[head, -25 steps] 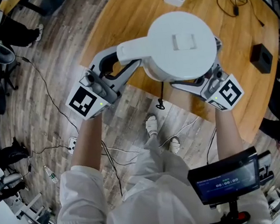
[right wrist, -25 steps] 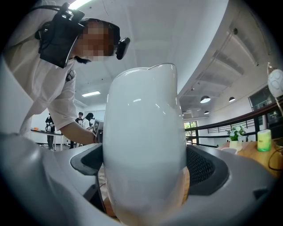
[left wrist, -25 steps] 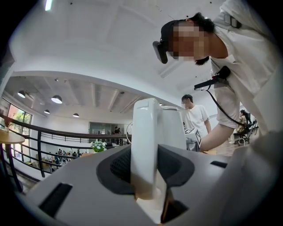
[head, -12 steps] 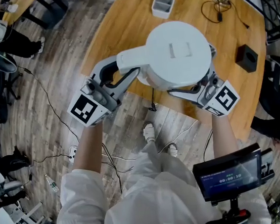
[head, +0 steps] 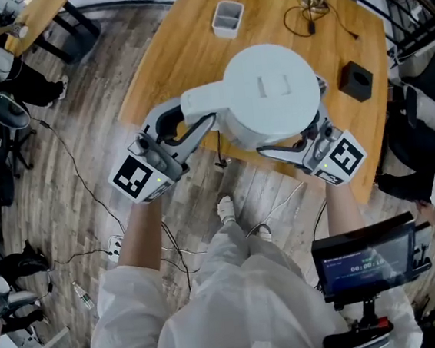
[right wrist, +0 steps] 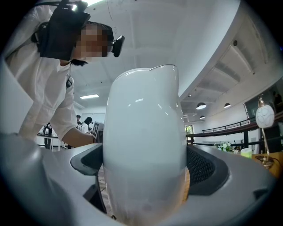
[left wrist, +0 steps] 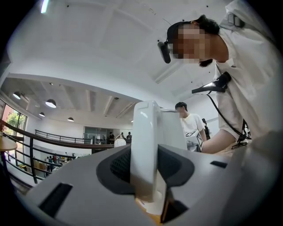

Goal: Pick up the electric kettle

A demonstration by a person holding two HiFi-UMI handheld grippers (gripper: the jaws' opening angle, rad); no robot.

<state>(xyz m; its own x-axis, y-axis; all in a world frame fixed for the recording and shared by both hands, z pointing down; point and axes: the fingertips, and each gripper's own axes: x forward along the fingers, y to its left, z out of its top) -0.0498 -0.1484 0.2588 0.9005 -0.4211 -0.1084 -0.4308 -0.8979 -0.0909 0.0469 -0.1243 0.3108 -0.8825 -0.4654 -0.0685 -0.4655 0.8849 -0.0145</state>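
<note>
Above the near edge of the wooden table (head: pixel 182 57), with my left gripper (head: pixel 184 123) pinching the handle (left wrist: pixel 145 141) and my right gripper (head: pixel 291 143) clamped on the body of the electric kettle (head: pixel 275 94), I should lift both sides evenly so it cannot tip or slip.

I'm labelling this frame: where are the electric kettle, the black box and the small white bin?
electric kettle (head: pixel 270 90): head view, middle of its lid.
black box (head: pixel 355 81): head view, its top face.
white bin (head: pixel 226 32): head view, its near wall.
</note>
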